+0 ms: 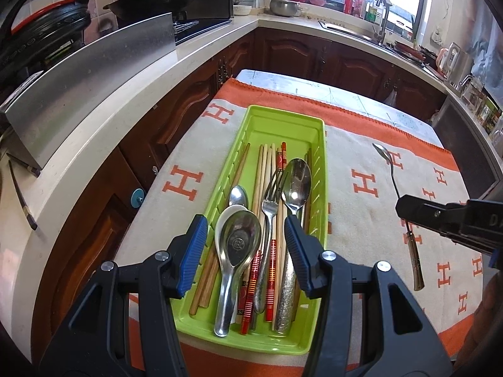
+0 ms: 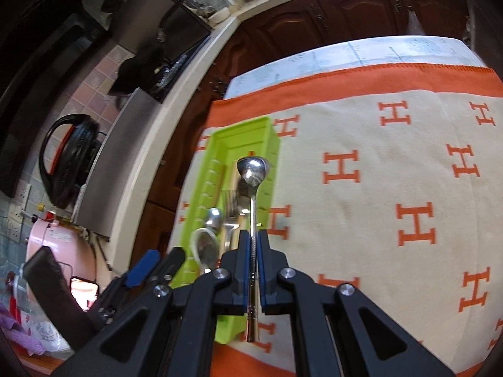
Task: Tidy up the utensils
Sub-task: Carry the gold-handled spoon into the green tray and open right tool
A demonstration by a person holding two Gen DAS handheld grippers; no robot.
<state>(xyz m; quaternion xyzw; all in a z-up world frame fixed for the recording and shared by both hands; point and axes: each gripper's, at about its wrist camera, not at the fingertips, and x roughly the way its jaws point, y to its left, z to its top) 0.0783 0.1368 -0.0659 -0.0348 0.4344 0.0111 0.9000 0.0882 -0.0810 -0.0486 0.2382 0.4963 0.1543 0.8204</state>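
The right gripper has its jaws closed on the thin handle of a long spoon, which is lifted above the orange-and-cream blanket on the table — its bowl points forward, toward the green tray. The left gripper hangs over the near end of this tray with jaws wide and holding nothing. In the tray lie wooden chopsticks, a fork, a big spoon and a soup spoon — all lengthwise, side by side.
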